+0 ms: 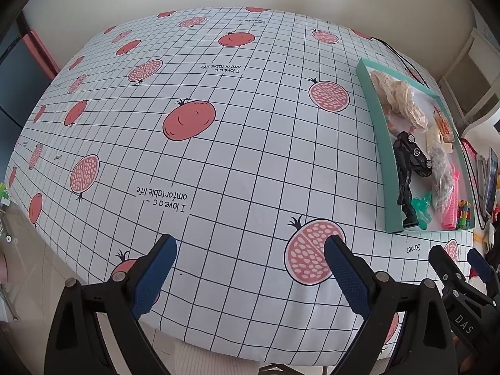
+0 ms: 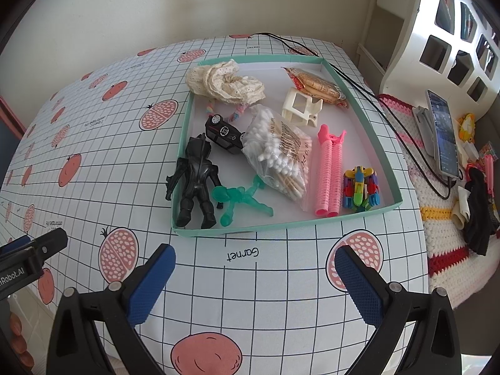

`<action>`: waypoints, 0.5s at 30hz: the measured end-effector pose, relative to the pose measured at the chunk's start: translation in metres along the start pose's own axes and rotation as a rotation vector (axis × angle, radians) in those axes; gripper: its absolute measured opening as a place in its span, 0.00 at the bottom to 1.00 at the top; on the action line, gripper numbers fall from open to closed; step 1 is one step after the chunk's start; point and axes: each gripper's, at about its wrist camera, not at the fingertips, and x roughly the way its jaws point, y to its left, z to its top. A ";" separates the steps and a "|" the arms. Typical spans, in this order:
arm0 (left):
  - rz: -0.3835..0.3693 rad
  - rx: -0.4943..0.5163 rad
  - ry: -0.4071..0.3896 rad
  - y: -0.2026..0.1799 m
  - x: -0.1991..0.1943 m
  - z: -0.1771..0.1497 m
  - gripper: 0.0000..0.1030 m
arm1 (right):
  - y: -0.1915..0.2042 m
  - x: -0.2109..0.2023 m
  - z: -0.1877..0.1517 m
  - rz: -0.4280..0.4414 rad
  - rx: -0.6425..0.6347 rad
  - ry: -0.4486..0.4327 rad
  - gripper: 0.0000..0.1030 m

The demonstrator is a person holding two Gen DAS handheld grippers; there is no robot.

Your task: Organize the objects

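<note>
A shallow teal box [image 2: 372, 118] [image 1: 376, 131] on the table holds several small items: a black action figure [image 2: 197, 178] [image 1: 404, 184], a green translucent figure [image 2: 240, 198], a black toy car [image 2: 223, 134], a bag of cotton swabs [image 2: 278, 153], pink hair rollers [image 2: 328, 168], a colourful block toy [image 2: 361, 189], a cream lace scrunchie [image 2: 225, 82], a white clip [image 2: 301, 107] and a biscuit packet [image 2: 315, 86]. My right gripper [image 2: 254, 265] hangs open just before the box's near edge, nothing between its fingers. My left gripper [image 1: 250, 256] is open over bare cloth, left of the box.
A grid tablecloth [image 1: 237, 131] with pomegranate prints covers the table. A black cable [image 2: 368, 93] runs behind the box. To the right lie a crocheted mat [image 2: 437, 218], a phone [image 2: 443, 134] on a stand, dark gloves [image 2: 478, 215] and a white shelf [image 2: 437, 25].
</note>
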 end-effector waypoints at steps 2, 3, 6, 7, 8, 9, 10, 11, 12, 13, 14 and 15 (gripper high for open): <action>-0.001 0.002 0.000 0.000 0.000 0.000 0.93 | 0.000 0.000 0.000 0.000 0.000 0.000 1.00; -0.001 0.002 0.000 0.000 0.000 0.000 0.93 | 0.000 0.000 0.000 0.000 0.000 0.000 1.00; -0.001 0.003 0.000 0.000 0.000 0.000 0.93 | 0.000 0.000 -0.001 -0.002 0.000 0.000 1.00; -0.001 0.003 0.000 0.000 0.000 0.000 0.93 | 0.000 0.000 -0.001 -0.002 -0.001 0.000 1.00; 0.000 0.003 -0.001 0.000 0.000 0.000 0.93 | 0.000 0.000 -0.001 -0.002 -0.001 0.000 1.00; 0.000 0.003 -0.002 0.001 0.000 0.000 0.93 | 0.000 0.000 -0.001 -0.002 0.000 0.000 1.00; 0.001 0.002 -0.002 0.001 0.000 0.000 0.93 | 0.000 0.000 -0.001 -0.002 0.000 0.000 1.00; 0.001 0.002 -0.001 0.002 0.000 0.000 0.93 | -0.001 0.000 -0.001 -0.003 0.000 0.000 1.00; 0.001 0.000 -0.001 0.002 0.000 0.000 0.93 | 0.000 0.000 -0.001 -0.002 0.000 0.000 1.00; 0.002 0.001 -0.001 0.002 0.000 0.000 0.93 | 0.000 0.000 -0.001 -0.002 0.000 0.000 1.00; 0.002 0.002 -0.001 0.002 0.000 0.000 0.93 | 0.000 0.000 0.000 -0.002 -0.001 0.001 1.00; 0.002 0.002 -0.001 0.002 0.000 0.000 0.93 | 0.000 0.000 0.000 -0.002 -0.001 0.001 1.00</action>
